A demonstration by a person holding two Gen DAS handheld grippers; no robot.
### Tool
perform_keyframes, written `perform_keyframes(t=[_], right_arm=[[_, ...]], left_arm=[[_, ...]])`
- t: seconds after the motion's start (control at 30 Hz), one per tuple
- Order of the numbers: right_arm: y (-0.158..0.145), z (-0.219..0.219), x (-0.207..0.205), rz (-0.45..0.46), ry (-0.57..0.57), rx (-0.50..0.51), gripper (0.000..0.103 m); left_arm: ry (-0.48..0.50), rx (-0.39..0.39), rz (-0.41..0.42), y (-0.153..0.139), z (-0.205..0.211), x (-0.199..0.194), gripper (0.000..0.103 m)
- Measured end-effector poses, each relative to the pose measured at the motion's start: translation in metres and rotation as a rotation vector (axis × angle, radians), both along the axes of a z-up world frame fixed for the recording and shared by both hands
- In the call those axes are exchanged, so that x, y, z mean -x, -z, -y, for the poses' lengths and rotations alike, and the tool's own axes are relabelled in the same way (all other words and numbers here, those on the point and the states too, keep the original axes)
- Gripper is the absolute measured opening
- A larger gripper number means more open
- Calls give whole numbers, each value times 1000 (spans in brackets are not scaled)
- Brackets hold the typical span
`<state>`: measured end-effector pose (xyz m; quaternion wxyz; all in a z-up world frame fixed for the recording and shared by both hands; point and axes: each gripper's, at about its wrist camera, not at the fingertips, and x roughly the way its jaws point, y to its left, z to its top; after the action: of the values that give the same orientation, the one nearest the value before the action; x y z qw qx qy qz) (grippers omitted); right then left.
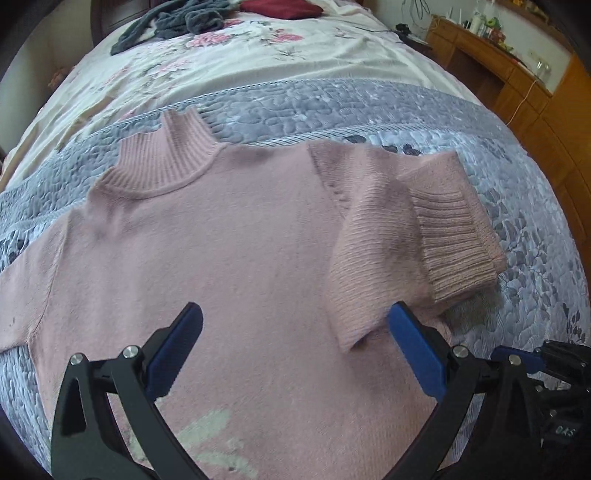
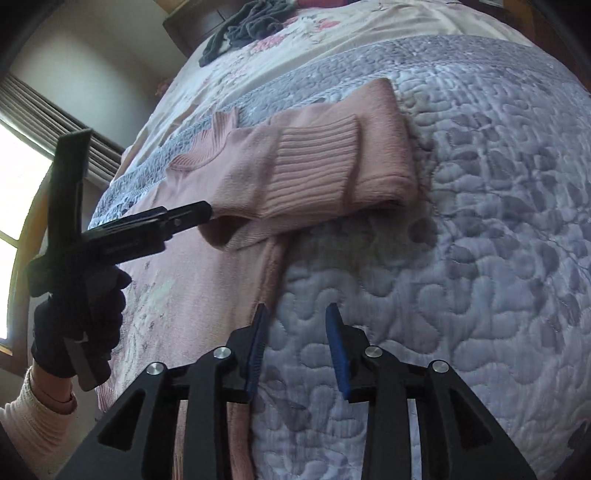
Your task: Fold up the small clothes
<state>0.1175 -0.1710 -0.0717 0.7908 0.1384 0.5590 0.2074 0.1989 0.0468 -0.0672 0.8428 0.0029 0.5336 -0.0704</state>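
pink sweater (image 1: 221,240) lies flat, front up, on the grey quilt (image 1: 332,114) of the bed, collar (image 1: 166,155) toward the far floral sheet (image 1: 184,70). its sleeve (image 1: 413,236) is folded inward over the body, ribbed cuff outermost. left tool (image 1: 295,350) hangs released above the sweater's lower body, one finger near the folded sleeve. right tool (image 2: 295,350) is released over the quilt, just beside the sweater's side edge. grey garment (image 1: 177,22) lies well beyond the collar.

The right hand-held gripper (image 2: 295,345) hovers, jaws apart, over the grey quilt (image 2: 480,258). Ahead-left lies the pink sweater (image 2: 207,295), its sleeve (image 2: 314,173) folded across; the left hand-held gripper (image 2: 207,212) touches it.
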Motion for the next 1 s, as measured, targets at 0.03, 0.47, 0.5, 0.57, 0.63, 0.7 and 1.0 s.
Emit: perform_keyframes(t=[0.03, 0.47, 0.5, 0.57, 0.63, 0.7, 1.0], right_arm=[[0, 6, 1, 1, 9, 2, 34], [2, 30, -9, 14, 73, -3, 34], [0, 31, -11, 16, 78, -8, 34], [-2, 33, -15, 14, 88, -31, 36], [-4, 36, -22, 10, 104, -55, 40], [-6, 37, -31, 4, 119, -75, 41], [1, -12, -81, -42, 121, -106, 45]], left_arm=[[4, -5, -11, 5, 8, -4, 100], [-39, 218, -4, 7, -17, -10, 13], [-52, 224, 11, 3, -26, -8, 13], [-80, 215, 42, -3, -48, -4, 12], [-110, 208, 58, -7, -71, -2, 12], [-153, 195, 67, -10, -96, 0, 12], [-273, 214, 60, 2, -178, 4, 12]])
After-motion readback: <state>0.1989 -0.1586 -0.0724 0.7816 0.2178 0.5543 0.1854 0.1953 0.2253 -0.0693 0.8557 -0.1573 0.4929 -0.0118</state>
